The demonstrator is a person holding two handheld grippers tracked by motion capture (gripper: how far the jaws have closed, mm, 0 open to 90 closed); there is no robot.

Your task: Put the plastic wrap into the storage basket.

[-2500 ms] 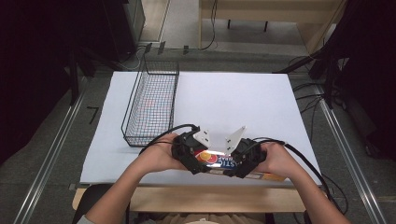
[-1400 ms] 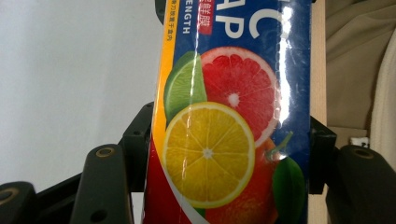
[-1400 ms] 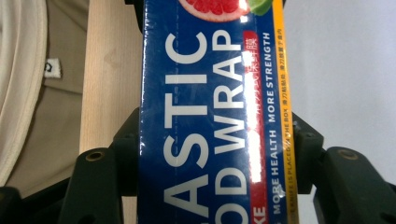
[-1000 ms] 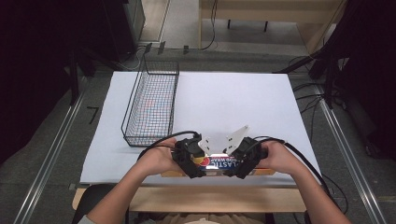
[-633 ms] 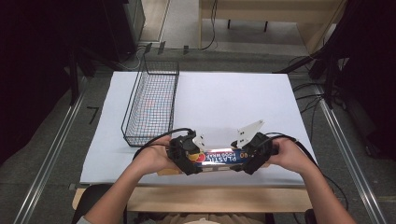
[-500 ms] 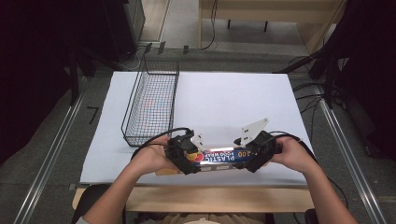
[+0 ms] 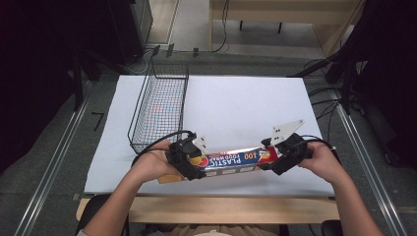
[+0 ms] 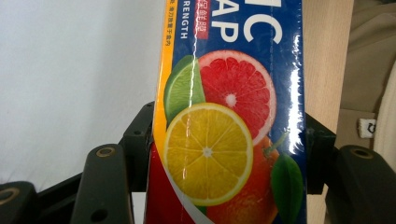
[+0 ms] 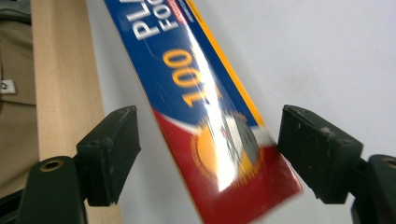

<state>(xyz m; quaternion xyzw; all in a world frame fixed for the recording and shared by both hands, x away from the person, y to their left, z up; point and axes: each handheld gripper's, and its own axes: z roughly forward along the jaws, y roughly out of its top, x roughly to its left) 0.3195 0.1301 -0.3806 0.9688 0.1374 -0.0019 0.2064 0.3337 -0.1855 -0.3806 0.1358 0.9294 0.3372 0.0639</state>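
A long blue and red plastic food wrap box (image 7: 231, 160) with citrus fruit printed on it lies across the table's near edge. My left gripper (image 7: 189, 162) is shut on its left end, and in the left gripper view both pads (image 8: 140, 140) press the sides of the box (image 8: 219, 140). My right gripper (image 7: 276, 160) is at the box's right end. Its jaws have just been opening. In the right gripper view the red end of the box (image 9: 196, 79) lies between the pads (image 9: 109, 154) with a gap on each side.
A black wire basket (image 7: 160, 105) stands on the left of the white table top (image 7: 246, 103), just beyond my left hand. A wooden strip (image 7: 221, 209) runs along the table's near edge. Cables trail from both grippers.
My right gripper has slid to the right along the box to its end, and its jaws have spread apart. The left gripper has kept its grip and shifted slightly left.
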